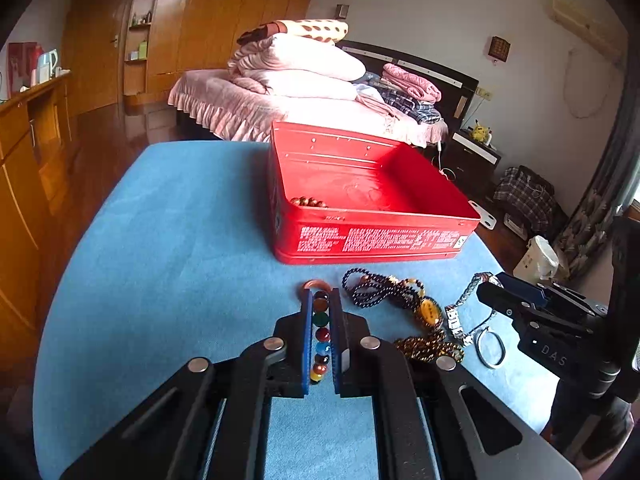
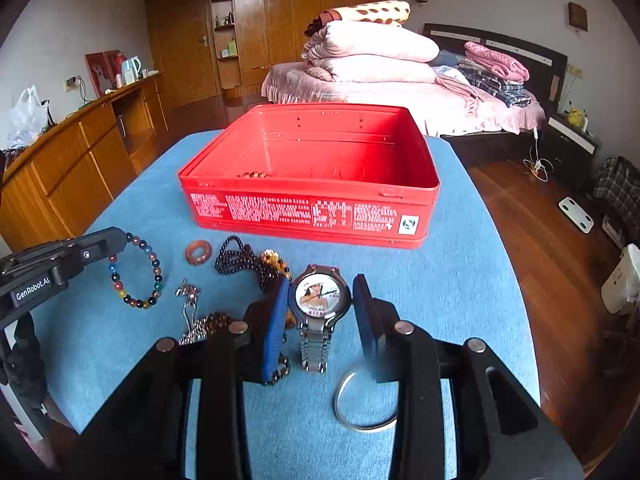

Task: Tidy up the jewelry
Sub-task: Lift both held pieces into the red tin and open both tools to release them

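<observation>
An open red tin stands on the blue table with a brown bead bracelet inside. My left gripper is shut on a multicoloured bead bracelet, held at its left side. My right gripper is open, its fingers either side of a silver watch lying on the cloth. A dark bead necklace with an amber pendant, a red-brown ring, a silver bangle and a silver chain lie nearby.
A golden-brown bead strand lies by my left gripper. The table edge drops to a wooden floor on the right. A bed with folded quilts stands behind, and a wooden sideboard to the left.
</observation>
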The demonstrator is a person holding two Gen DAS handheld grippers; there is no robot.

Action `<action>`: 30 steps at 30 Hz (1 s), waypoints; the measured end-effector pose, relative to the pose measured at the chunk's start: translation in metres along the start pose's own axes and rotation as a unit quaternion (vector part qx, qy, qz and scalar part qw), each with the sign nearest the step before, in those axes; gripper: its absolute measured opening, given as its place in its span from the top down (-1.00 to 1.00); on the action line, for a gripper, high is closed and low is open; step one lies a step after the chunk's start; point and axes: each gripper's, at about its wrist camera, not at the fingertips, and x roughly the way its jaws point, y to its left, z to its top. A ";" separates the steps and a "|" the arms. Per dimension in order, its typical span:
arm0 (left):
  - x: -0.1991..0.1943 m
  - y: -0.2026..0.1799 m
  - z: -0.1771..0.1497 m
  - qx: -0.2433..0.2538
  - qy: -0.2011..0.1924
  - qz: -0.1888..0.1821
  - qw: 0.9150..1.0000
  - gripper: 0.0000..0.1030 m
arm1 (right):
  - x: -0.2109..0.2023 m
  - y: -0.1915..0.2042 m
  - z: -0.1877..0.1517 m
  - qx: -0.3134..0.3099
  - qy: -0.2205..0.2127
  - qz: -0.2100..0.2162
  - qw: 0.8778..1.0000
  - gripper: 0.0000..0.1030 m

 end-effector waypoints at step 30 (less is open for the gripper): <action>0.056 -0.033 0.121 0.003 -0.057 -0.011 0.998 0.85 | 0.035 -0.023 0.123 0.018 -0.062 -0.003 0.998 0.39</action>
